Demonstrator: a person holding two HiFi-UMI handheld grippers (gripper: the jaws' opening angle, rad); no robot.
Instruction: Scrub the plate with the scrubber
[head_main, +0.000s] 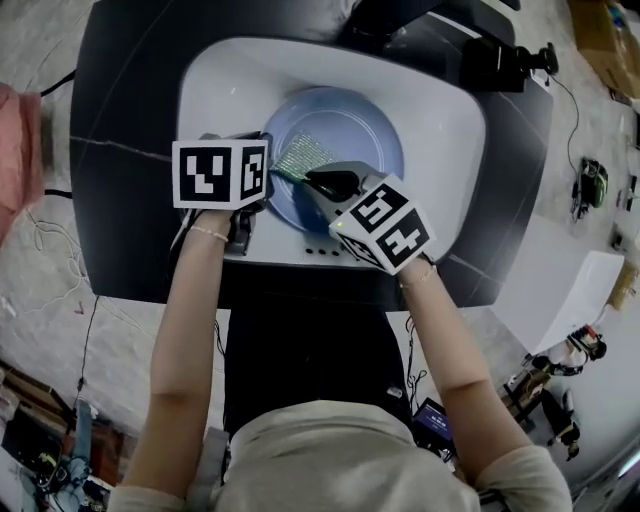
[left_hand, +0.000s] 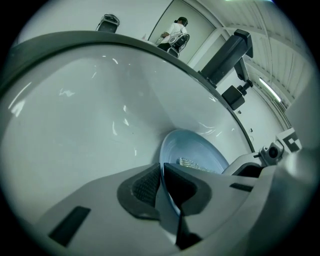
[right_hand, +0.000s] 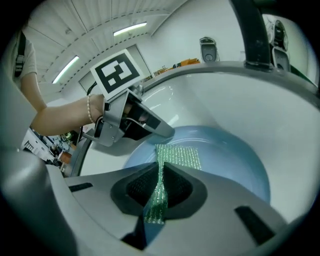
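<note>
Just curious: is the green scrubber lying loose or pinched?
Pinched: the right gripper has jaws shut on the scrubber, free end over the plate.

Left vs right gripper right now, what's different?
The left gripper clamps the rim of the pale blue round plate; the right gripper clamps one end of the green mesh scrubber. The left gripper sits at the plate's edge; the right gripper reaches over the plate's face. Both are shut, over the white sink.
</note>
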